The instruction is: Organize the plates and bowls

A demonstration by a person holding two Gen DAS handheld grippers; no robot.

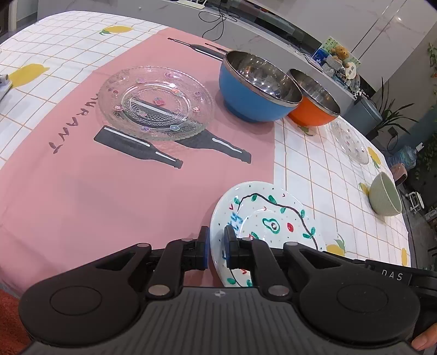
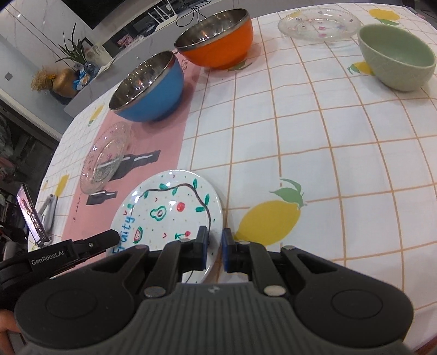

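A white painted plate [image 1: 273, 215] [image 2: 169, 207] with fruit drawings is held up between both grippers, a little above the table. My left gripper [image 1: 216, 247] is shut on its left rim. My right gripper [image 2: 215, 247] is shut on its right rim. A clear glass plate [image 1: 155, 102] [image 2: 105, 158] lies on the pink mat [image 1: 82, 191]. A blue bowl [image 1: 256, 87] [image 2: 148, 87] and an orange bowl [image 1: 314, 99] [image 2: 218, 41] stand side by side. A second glass plate [image 1: 351, 142] [image 2: 319, 23] and a green bowl [image 1: 385, 195] [image 2: 396, 57] sit further right.
The table has a white lemon-print cloth [image 2: 300, 136]. A phone on a stand [image 2: 31, 215] is at the table's left edge. A grey counter [image 1: 273, 35] with cables and small items runs behind the table.
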